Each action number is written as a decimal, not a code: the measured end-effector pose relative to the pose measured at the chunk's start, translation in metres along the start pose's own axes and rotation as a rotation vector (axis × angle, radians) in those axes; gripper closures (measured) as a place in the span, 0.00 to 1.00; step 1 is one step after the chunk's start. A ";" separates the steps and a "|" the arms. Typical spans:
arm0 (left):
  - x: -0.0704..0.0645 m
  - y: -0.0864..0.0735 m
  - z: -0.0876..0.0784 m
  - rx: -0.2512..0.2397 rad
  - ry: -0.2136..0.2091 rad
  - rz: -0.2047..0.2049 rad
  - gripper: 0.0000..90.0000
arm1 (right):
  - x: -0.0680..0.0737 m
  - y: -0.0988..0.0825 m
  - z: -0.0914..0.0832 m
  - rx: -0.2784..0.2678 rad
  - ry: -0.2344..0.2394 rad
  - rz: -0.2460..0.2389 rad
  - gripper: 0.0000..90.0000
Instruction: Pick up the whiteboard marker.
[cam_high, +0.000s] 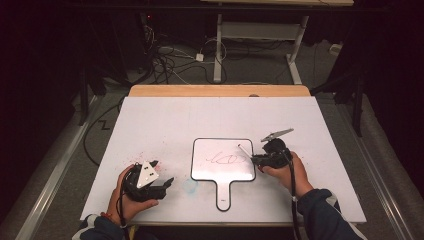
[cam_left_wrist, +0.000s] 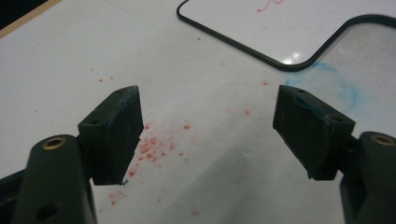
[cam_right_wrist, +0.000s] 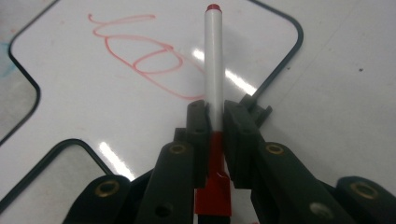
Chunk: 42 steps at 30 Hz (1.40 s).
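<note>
1. Marker (cam_right_wrist: 214, 60), white barrel, red tip and red cap end, sits centre of the right gripper view, clamped between the two black jaws, barrel pointing to the top of frame.
2. In the high view the marker (cam_high: 244, 151) is a thin white stick slanting up-left from the right gripper (cam_high: 256, 159), over the right part of the whiteboard.
3. Right gripper (cam_right_wrist: 214, 123): jaws pressed together on the marker's barrel just above the red section.
4. Whiteboard (cam_high: 210, 172), small, dark-rimmed, with a handle toward the bottom of frame, lies flat mid-table; red looping scribble (cam_high: 225, 159) on it, also seen at upper left of the right gripper view (cam_right_wrist: 140, 51).
5. Left gripper (cam_high: 170, 182) at lower left of the high view, held in a hand, well apart from the board.
6. Left gripper view: jaws wide apart, nothing between them, above red flecks (cam_left_wrist: 154, 147) on the table (cam_left_wrist: 60, 60); blue smudge (cam_left_wrist: 345, 88) at right near the board's corner.
</note>
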<state>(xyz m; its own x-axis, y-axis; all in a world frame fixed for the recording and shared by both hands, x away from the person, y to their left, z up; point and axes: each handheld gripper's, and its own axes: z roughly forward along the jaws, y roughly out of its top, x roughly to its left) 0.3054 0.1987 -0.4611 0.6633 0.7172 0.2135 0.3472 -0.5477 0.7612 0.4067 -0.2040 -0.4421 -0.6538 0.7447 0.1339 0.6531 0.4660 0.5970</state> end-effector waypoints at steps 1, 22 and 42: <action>0.000 0.001 0.000 0.002 -0.011 -0.018 0.26 | 0.001 0.000 -0.003 -0.018 0.006 -0.005 0.91; -0.016 0.089 0.029 -0.242 -0.334 -0.212 0.43 | 0.050 0.003 -0.033 -0.326 0.105 -0.184 0.91; -0.030 0.115 0.054 -0.307 -0.516 -0.375 0.66 | 0.076 -0.002 -0.023 -0.368 0.140 -0.301 0.91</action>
<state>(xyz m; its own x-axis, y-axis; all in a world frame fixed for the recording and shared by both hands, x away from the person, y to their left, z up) 0.3613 0.0913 -0.4129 0.7913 0.4968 -0.3564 0.4614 -0.1029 0.8812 0.3475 -0.1593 -0.4148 -0.8542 0.5199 0.0030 0.2659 0.4318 0.8619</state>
